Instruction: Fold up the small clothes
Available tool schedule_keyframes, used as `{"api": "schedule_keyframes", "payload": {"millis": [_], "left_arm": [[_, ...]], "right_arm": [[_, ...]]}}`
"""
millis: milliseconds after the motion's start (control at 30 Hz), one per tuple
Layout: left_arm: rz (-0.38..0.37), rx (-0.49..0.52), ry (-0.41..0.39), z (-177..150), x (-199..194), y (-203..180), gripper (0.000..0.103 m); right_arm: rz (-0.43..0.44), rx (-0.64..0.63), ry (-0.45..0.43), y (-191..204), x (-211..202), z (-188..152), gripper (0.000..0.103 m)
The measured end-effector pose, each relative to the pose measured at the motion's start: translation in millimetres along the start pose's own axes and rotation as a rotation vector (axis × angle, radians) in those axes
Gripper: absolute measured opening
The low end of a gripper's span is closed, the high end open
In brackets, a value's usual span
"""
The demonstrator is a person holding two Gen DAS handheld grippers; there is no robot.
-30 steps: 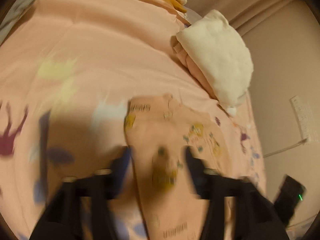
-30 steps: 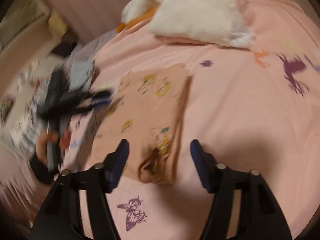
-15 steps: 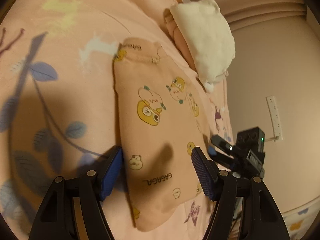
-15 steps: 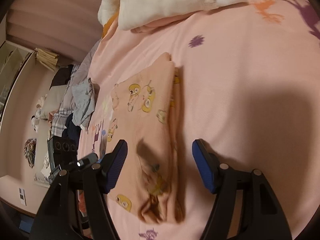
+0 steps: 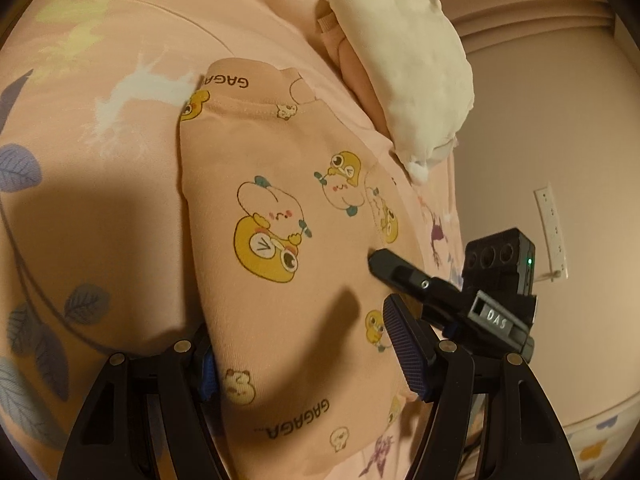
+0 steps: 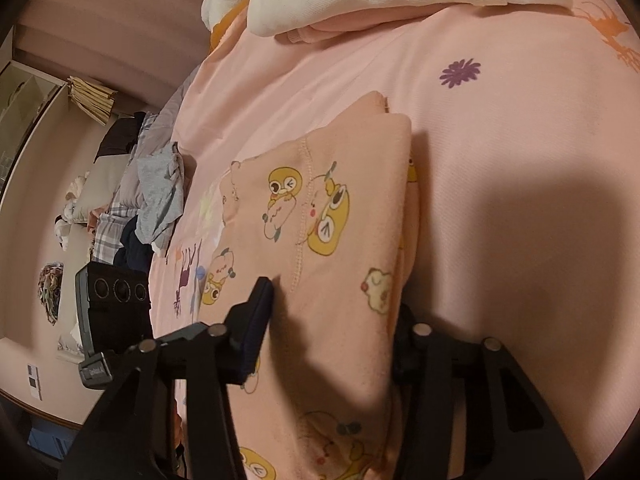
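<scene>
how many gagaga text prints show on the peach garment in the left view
2. One print sits at the far edge of the peach garment; the other print lies near the left gripper. Folds may hide more.

The room is dim and warm, everything tinted peach-orange. Light falls from behind me, so my left claw (image 5: 300,364) throws a soft dark shadow across the folded peach cotton garment with yellow cartoon chicks (image 5: 288,264) and onto the pink printed bedsheet (image 5: 100,216). My right claw (image 6: 324,336) casts a broad shadow over the sheet at right. Both views are sharp, with no motion blur; the garment's print reads crisply. Fisheye bending curves the bed strongly, black vignette rings the corners, and the fluffy cream-white folded cloth (image 5: 412,80) looks slightly washed out, without hard glare.
</scene>
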State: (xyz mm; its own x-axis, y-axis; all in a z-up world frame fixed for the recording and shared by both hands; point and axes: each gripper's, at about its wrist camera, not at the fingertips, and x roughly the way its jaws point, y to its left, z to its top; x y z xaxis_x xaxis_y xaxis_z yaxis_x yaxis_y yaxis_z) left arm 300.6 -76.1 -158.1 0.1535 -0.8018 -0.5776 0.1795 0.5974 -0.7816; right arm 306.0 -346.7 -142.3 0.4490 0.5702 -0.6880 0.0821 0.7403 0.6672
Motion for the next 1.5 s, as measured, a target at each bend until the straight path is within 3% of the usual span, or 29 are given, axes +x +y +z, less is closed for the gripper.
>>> {"api": "schedule_keyframes", "payload": {"millis": [67,167,233,300,533,967,1500], "left_arm": [[0.01,0.006,-0.006,-1.1,-0.7,-0.9,0.068],[0.049,0.015,-0.01,-3.2,-1.6,-1.7,0.057],[0.077,0.011,-0.012,-3.2,-2.6,0.5,0.041],[0.105,0.005,-0.011,-2.6,-2.9,2.8,0.033],[0.169,0.038,-0.041,-8.7,-10.2,-8.5,0.02],[0.275,0.17,-0.071,-44.1,-50.1,-43.2,0.019],[0.333,0.207,-0.125,-105.8,-108.3,-63.8,0.019]], "right_arm": [[-0.003,0.001,-0.001,-0.1,0.5,1.0,0.041],[-0.011,-0.004,-0.005,1.0,0.6,0.2,0.034],[-0.034,-0.027,-0.018,6.5,0.0,-2.2,0.029],[-0.058,-0.054,-0.031,13.2,-0.5,-4.5,0.027],[-0.136,-0.159,-0.099,41.3,-10.6,-13.5,0.023],[-0.141,-0.277,-0.145,86.3,-36.6,-50.0,0.022],[-0.06,-0.354,-0.146,143.7,-70.5,-129.5,0.023]]}}
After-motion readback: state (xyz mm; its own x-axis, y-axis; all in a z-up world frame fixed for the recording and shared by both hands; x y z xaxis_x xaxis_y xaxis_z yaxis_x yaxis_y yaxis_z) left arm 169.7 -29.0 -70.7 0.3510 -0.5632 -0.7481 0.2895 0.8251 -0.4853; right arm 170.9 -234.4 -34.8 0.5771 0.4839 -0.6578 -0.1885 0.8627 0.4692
